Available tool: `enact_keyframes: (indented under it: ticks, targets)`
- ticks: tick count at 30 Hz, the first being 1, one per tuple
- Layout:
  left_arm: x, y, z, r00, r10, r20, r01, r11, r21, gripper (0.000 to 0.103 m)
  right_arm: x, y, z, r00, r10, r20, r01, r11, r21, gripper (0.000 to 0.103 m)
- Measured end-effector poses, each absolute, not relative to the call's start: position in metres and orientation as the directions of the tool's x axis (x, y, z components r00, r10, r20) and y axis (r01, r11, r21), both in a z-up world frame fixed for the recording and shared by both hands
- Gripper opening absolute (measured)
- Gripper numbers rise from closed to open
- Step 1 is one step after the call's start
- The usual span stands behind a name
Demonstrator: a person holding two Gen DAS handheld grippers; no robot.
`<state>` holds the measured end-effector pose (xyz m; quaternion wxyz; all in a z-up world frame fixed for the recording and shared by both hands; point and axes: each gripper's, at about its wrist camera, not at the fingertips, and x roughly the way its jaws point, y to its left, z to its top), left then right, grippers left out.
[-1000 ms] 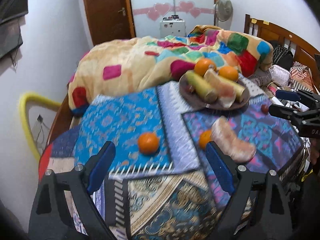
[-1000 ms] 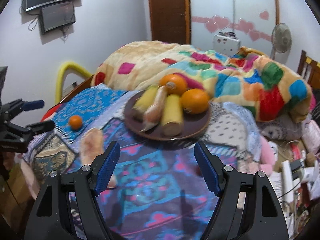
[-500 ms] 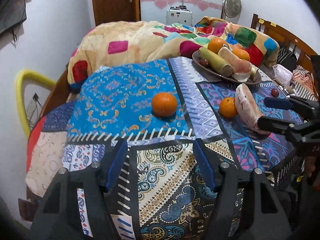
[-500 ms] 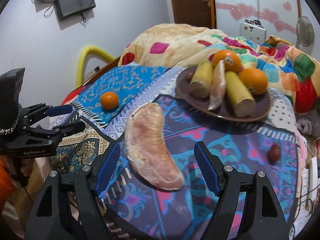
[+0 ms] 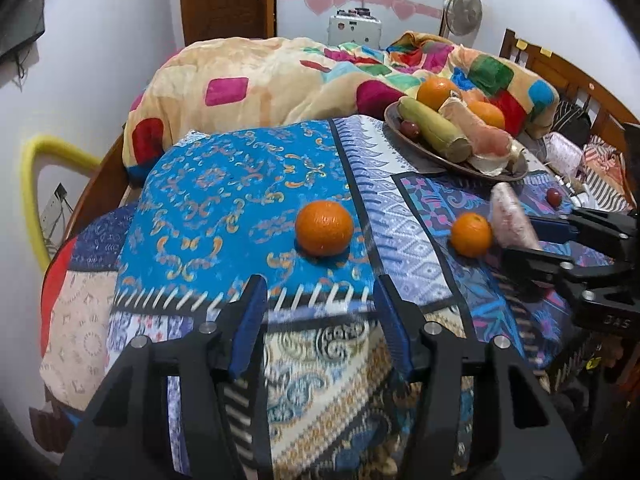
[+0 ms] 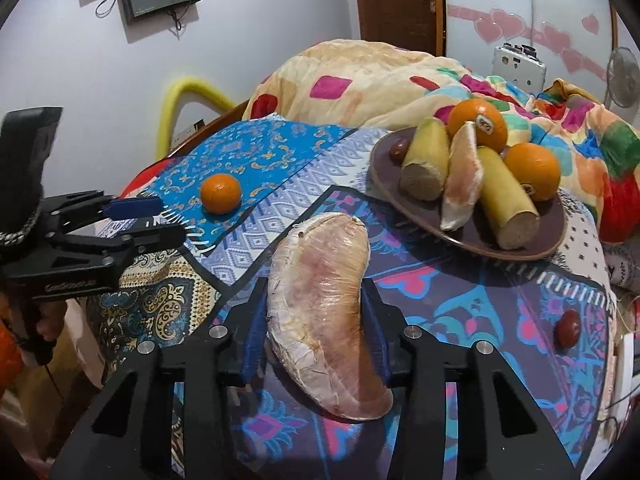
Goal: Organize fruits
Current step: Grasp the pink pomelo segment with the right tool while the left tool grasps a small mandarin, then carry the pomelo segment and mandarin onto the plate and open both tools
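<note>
The right tongs point(image 6: 314, 322) are clamped on the pomelo wedge point(image 6: 326, 304), which lies on the patchwork cloth point(image 5: 240, 184) of the bed near its front edge. The left tongs point(image 5: 318, 320) gape apart just short of a loose orange point(image 5: 324, 227). A second orange point(image 5: 471, 234) sits beside the wedge, and the fruit plate point(image 6: 556, 236) stands further back by the quilt point(image 5: 260, 76).

Left wrist view: low at the near bed edge, facing the door, close on a loose orange point(image 5: 324, 228). Right wrist view: lower, closer, facing the plate point(image 6: 472, 240) at upper right. Shared: orange point(image 6: 221, 193), plate point(image 5: 452, 160), quilt.
</note>
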<state>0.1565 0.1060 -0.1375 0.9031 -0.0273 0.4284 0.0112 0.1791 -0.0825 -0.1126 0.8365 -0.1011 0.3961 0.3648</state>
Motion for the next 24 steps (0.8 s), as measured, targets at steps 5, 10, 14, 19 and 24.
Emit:
enact_keyframes:
  ticks: [5,10,14,19,24]
  targets:
    - [0.179,0.108,-0.143,0.612,0.010,-0.791,-0.047,0.999,-0.024,0.056,0.182,-0.100,-0.109,0.448,0.512,-0.733,-0.665,0.739,0.110,0.040]
    - [0.189,0.106,-0.141,0.626,0.023,-0.779,-0.034,0.999,0.003,0.050,0.188,-0.120,-0.101,0.488,0.495,-0.720,-0.629,0.771,0.104,0.040]
    - [0.195,0.102,-0.141,0.630,0.009,-0.776,-0.014,1.000,0.001,0.037,0.194,-0.130,-0.093,0.515,0.484,-0.707,-0.601,0.792,0.105,0.040]
    - [0.196,0.097,-0.136,0.638,-0.006,-0.770,0.006,1.000,-0.003,0.036,0.202,-0.138,-0.082,0.551,0.473,-0.688,-0.581,0.809,0.091,0.040]
    - [0.199,0.084,-0.118,0.670,-0.017,-0.742,0.032,0.999,0.007,0.036,0.214,-0.140,-0.069,0.589,0.466,-0.660,-0.565,0.822,0.076,0.040]
